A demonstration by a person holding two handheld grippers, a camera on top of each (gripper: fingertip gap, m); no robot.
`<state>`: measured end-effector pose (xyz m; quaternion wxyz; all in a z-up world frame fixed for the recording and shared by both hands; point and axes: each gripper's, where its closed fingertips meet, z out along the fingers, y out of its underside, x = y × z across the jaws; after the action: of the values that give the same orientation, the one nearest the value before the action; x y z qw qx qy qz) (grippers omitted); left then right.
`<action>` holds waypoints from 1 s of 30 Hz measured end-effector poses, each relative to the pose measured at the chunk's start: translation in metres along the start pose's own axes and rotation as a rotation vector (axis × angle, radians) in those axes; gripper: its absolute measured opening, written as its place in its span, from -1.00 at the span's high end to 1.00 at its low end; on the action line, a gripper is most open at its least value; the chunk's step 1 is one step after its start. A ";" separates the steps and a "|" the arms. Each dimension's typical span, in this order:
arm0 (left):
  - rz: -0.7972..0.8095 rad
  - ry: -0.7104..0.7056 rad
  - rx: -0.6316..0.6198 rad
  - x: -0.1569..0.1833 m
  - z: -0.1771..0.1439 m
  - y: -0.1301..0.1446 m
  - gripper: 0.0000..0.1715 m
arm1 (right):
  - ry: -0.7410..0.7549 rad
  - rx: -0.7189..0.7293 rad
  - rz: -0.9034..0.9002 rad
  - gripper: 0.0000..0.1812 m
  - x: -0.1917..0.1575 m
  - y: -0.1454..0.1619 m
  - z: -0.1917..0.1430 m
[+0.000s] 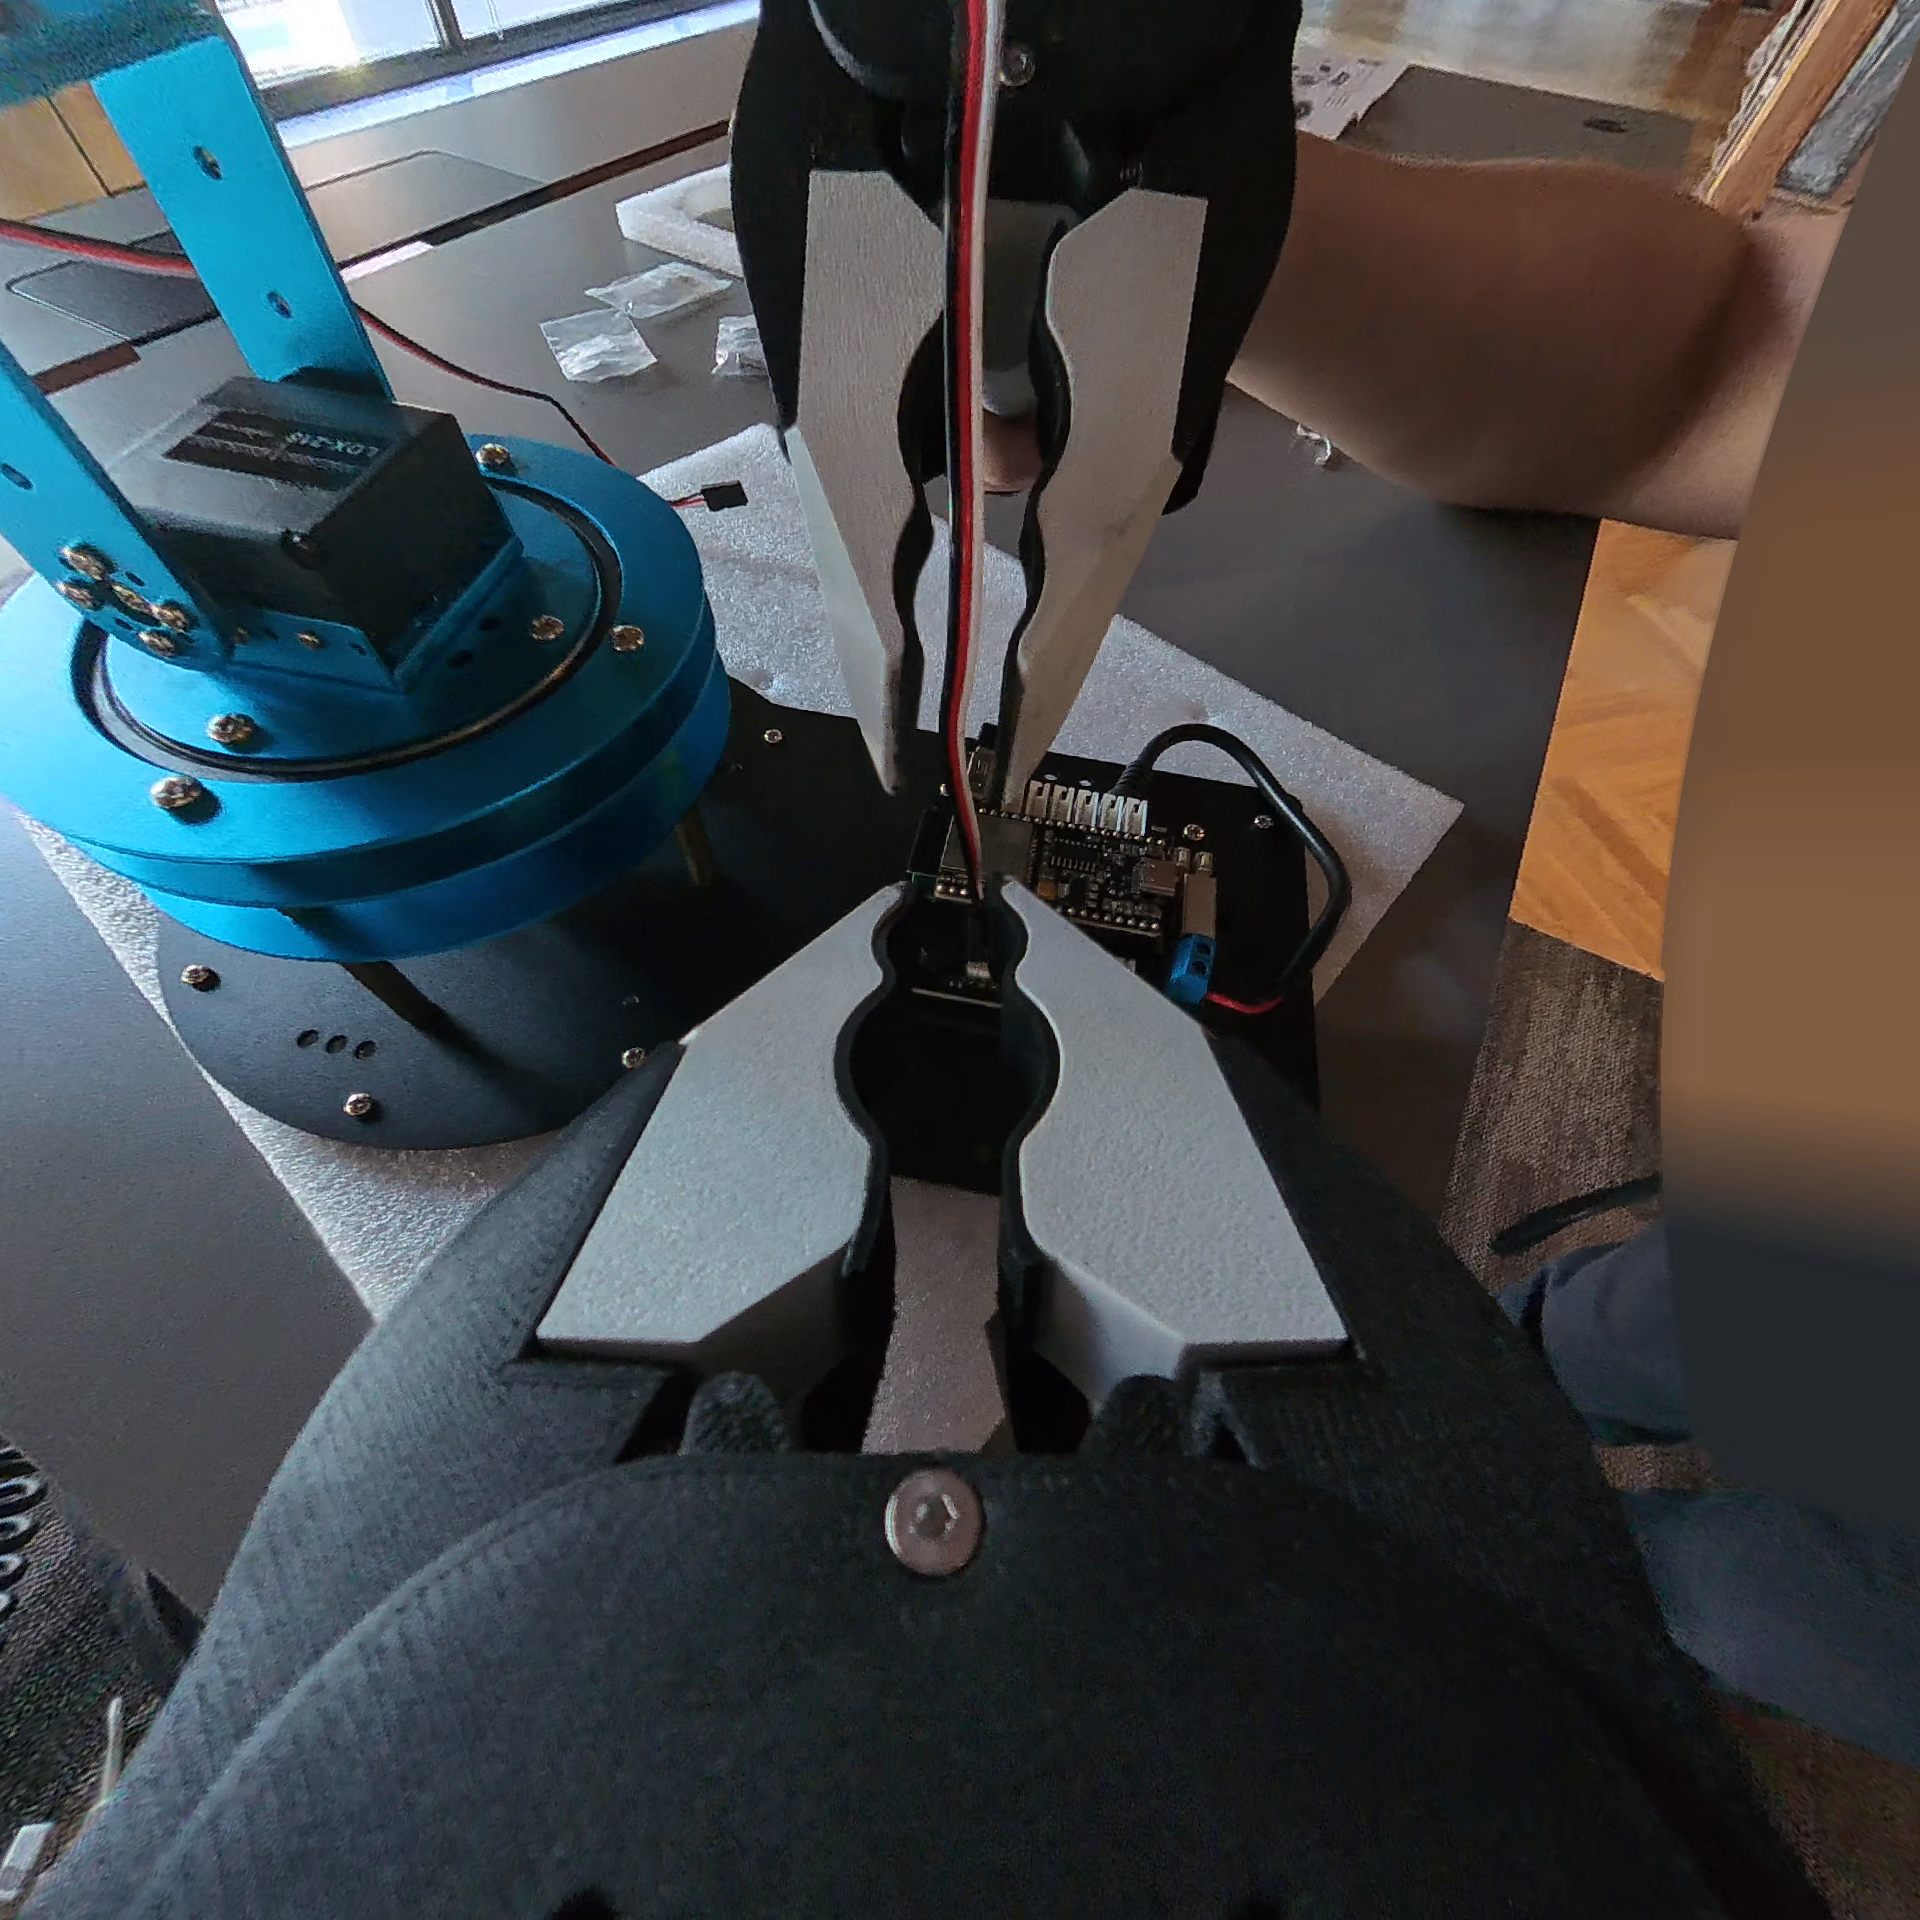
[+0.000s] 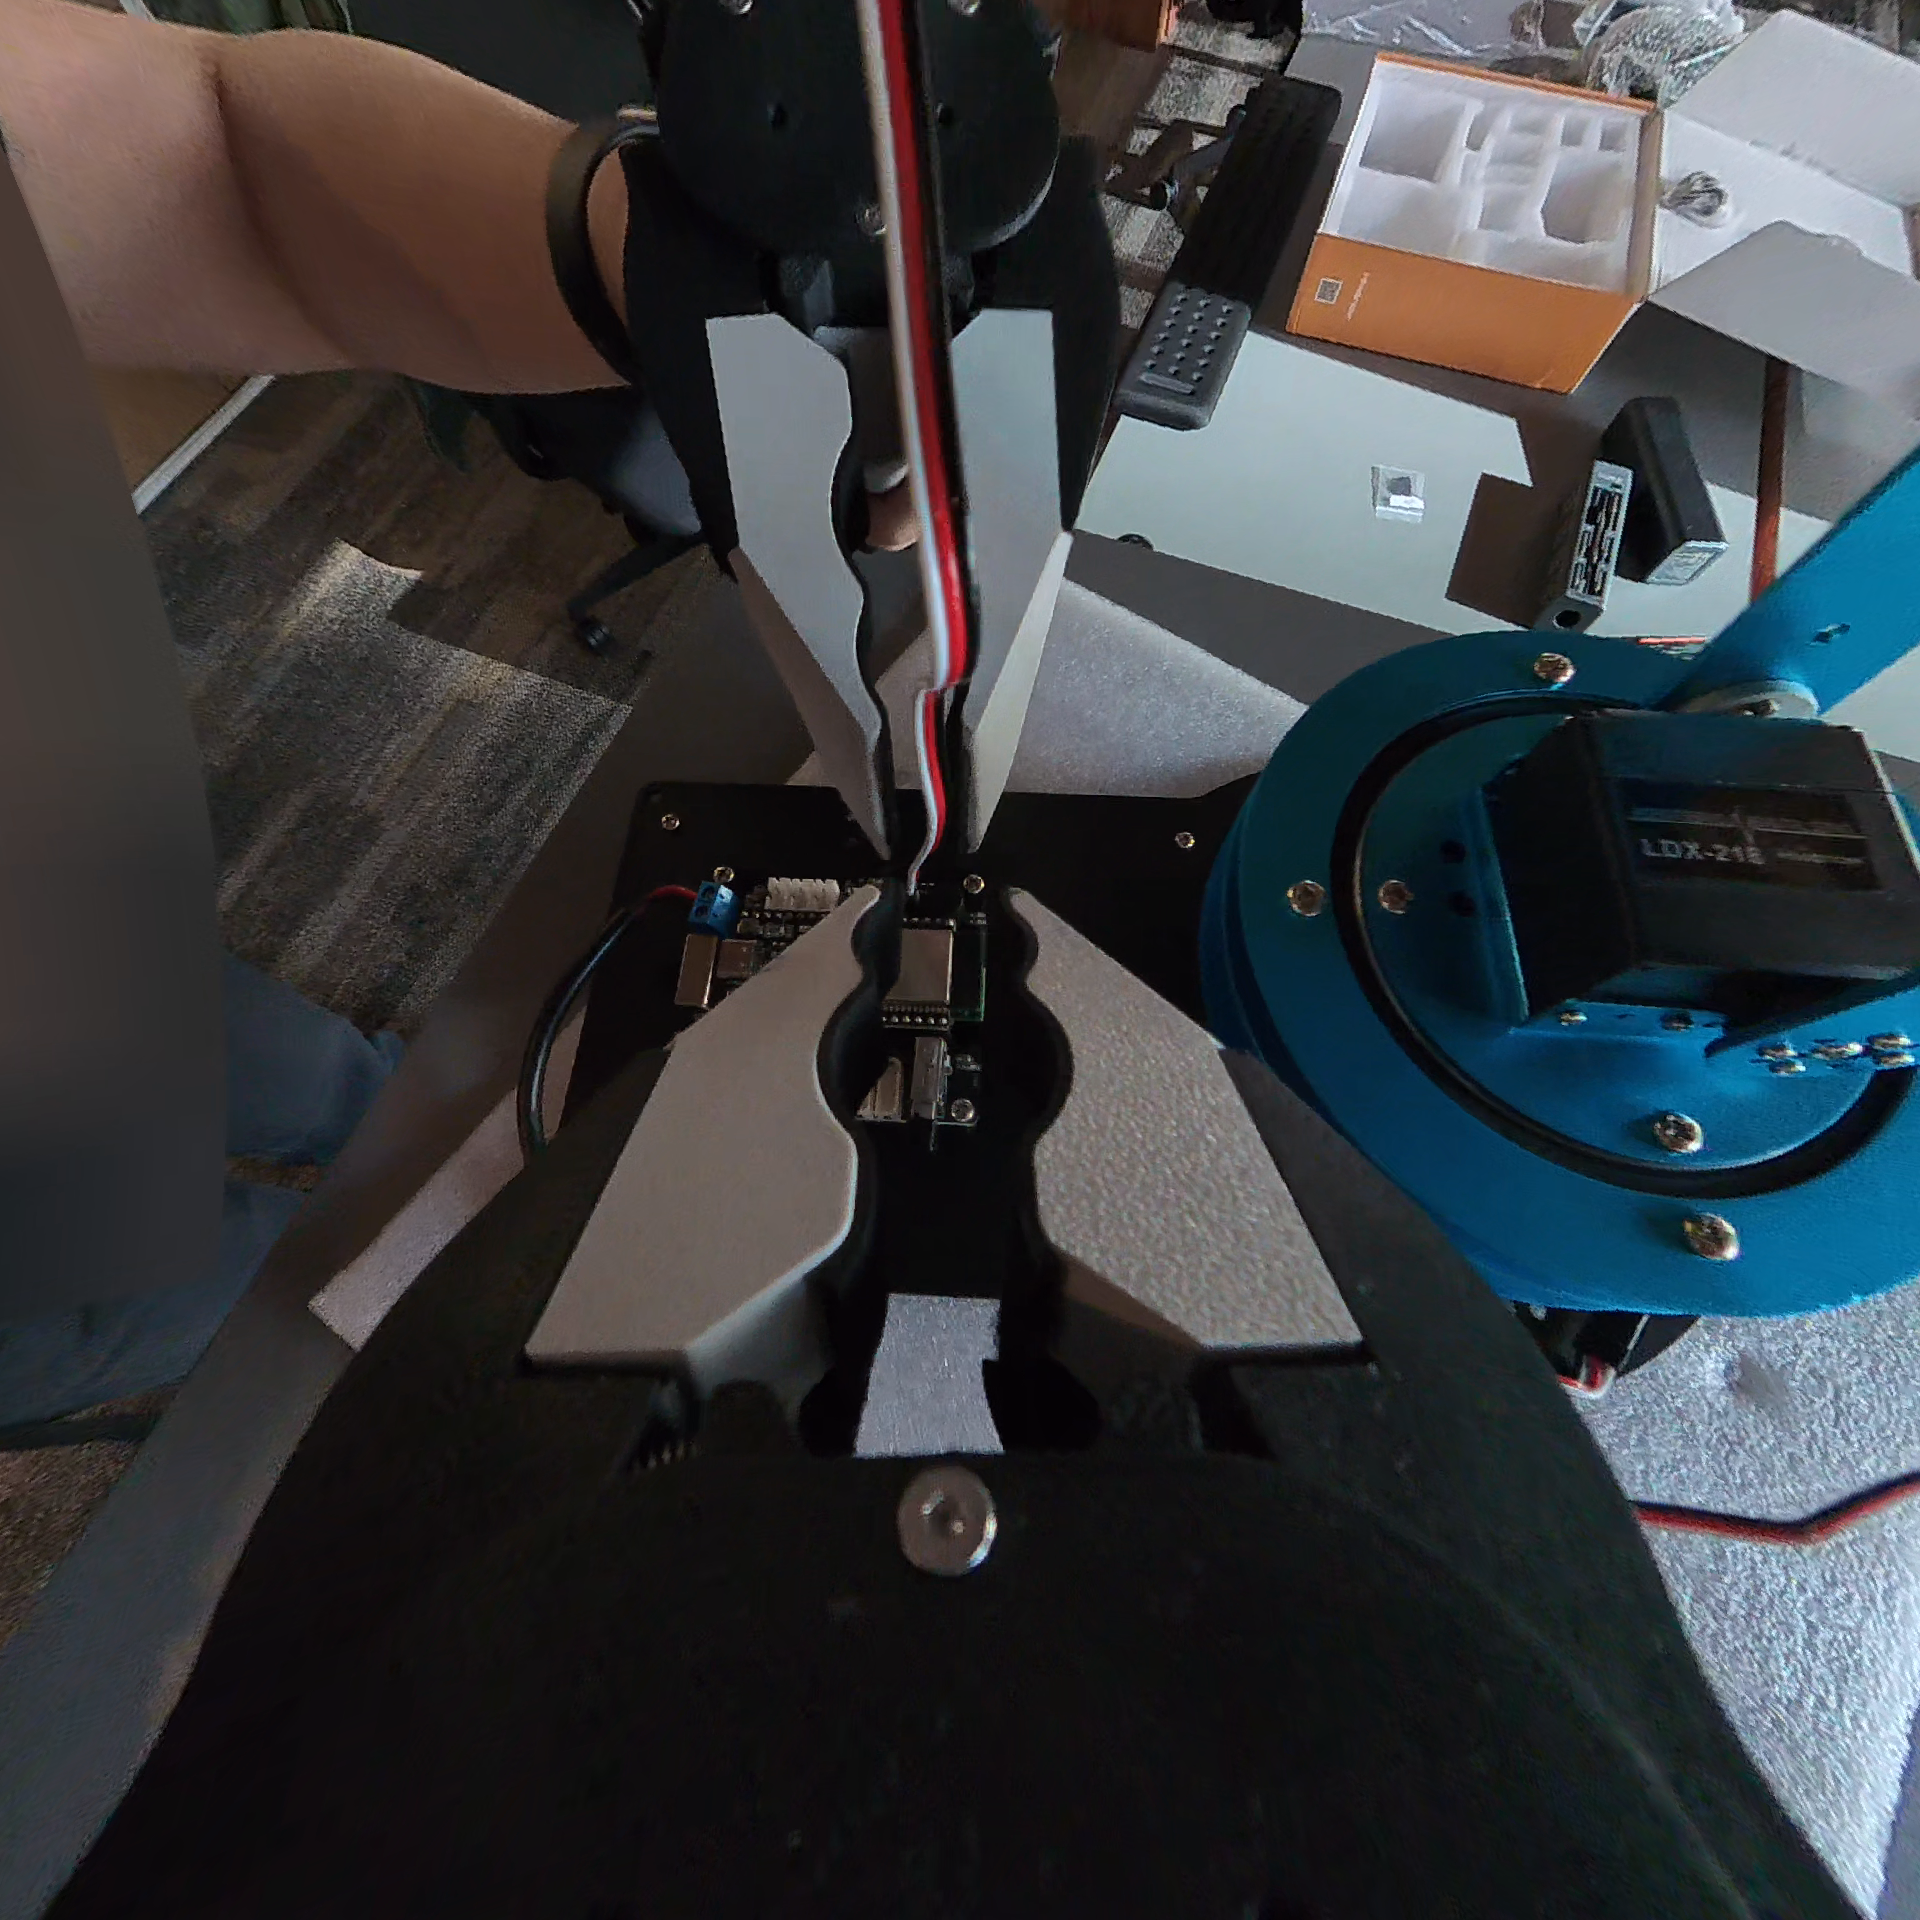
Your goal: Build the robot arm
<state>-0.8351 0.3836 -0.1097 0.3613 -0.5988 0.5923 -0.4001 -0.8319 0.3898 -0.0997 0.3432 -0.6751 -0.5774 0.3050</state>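
Three-wire ribbon cable (image 1: 968,623) of black, red and white strands rises straight up from the green-and-black circuit board (image 1: 1101,862), its lower end meeting the board at the edge nearest the blue round turntable (image 1: 416,790).

The left gripper (image 1: 948,896), black-bodied with grey tapered fingers, points down at that spot on the board. Its fingers stand a narrow gap apart, and the cable's foot lies in line with that gap. Whether the tips actually pinch the cable cannot be told.

The right gripper (image 2: 940,902), of the same make, faces it from across the board. Its fingers are also set narrow, tips low over the board's chips, and the cable's end sits just beyond them. No grip can be made out here either.

The board is mounted on a flat black plate (image 1: 810,790), which rests on a white foam sheet (image 1: 1247,727). A small blue terminal block (image 1: 1190,961) sits at the board's far side from the turntable, and a black lead (image 1: 1330,862) loops out beside it. A black box-shaped servo (image 1: 343,499) sits on the turntable beside the board. A bare forearm (image 2: 312,229) reaches in behind the left gripper.
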 end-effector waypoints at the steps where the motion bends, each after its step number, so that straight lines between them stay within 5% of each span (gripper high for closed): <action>1: 0.001 0.002 -0.003 0.000 -0.001 0.000 0.88 | -0.006 -0.003 0.003 0.82 -0.001 0.001 0.001; 30: 0.037 0.030 -0.030 0.005 0.005 0.007 0.99 | -0.004 -0.070 -0.091 0.99 -0.009 0.007 0.017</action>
<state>-0.8339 0.3784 -0.1178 0.3506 -0.5871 0.6144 -0.3935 -0.8431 0.3825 -0.1151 0.3317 -0.6591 -0.6185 0.2702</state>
